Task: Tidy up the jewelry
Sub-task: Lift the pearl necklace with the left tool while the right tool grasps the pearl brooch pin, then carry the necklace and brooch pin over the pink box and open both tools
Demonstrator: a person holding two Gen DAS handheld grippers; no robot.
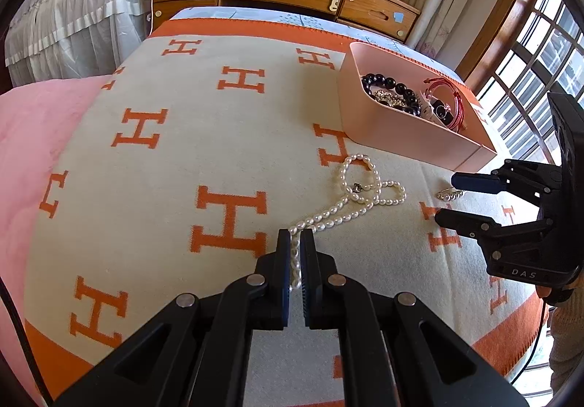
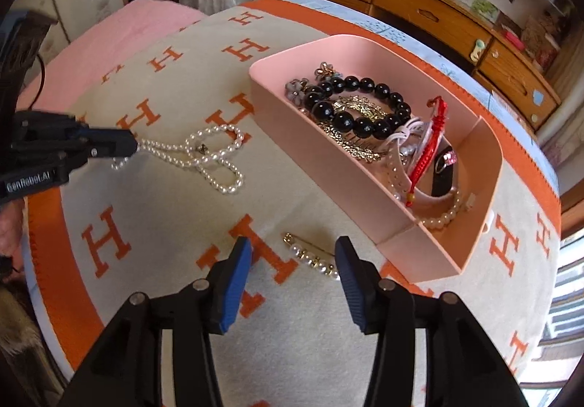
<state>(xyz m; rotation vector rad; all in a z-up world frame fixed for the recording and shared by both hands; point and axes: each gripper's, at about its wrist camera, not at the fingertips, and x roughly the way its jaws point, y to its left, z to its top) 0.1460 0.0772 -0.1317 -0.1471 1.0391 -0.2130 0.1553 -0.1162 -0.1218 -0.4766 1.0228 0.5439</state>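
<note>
A cream blanket (image 1: 153,158) with orange H marks covers the bed, and a pink tray (image 2: 350,188) on it holds a black bead bracelet (image 2: 361,107), a red cord (image 2: 427,151) and other pieces. The pearl necklace (image 1: 361,188) lies looped on the blanket near the tray, one end pinched in the fully closed left claw (image 1: 296,253). The right claw (image 2: 294,257) stands partly open with nothing gripped, a small pearl pin (image 2: 314,257) lying on the blanket between its fingers, seemingly untouched.
</note>
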